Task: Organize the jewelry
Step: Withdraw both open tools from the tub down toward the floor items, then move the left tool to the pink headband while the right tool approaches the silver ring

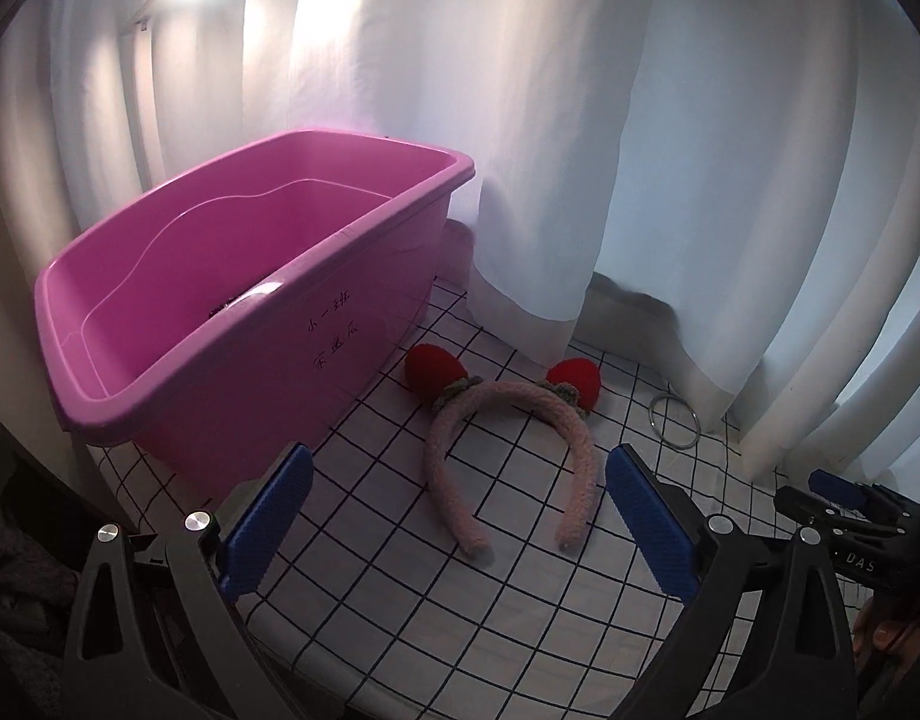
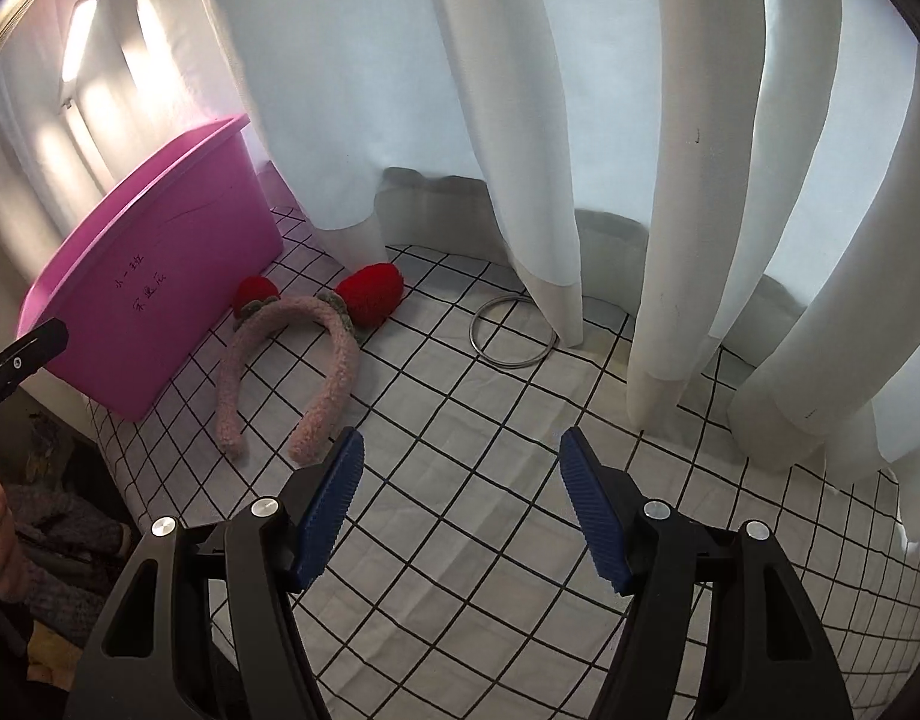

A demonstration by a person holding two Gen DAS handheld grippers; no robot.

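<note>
A fuzzy pink headband (image 1: 571, 429) (image 2: 333, 348) with two red strawberry ears lies on the white checked cloth (image 1: 399, 588) (image 2: 460, 510), beside a pink plastic tub (image 1: 231, 360) (image 2: 159, 276). A thin silver bangle (image 1: 674, 421) (image 2: 511, 331) rests on the cloth by the curtain hem. My left gripper (image 1: 456, 483) hangs open a little above the cloth, the headband's ends just ahead of its blue pads. My right gripper (image 2: 463, 462) is open over bare cloth, with the bangle farther ahead. A small shiny item shows inside the tub (image 1: 252, 299).
White curtains (image 1: 640, 150) (image 2: 550, 120) hang along the back and right, their hems touching the cloth. The table's left edge drops to dark clutter (image 2: 57, 516). The other gripper shows at the right edge of the left wrist view (image 1: 850, 510).
</note>
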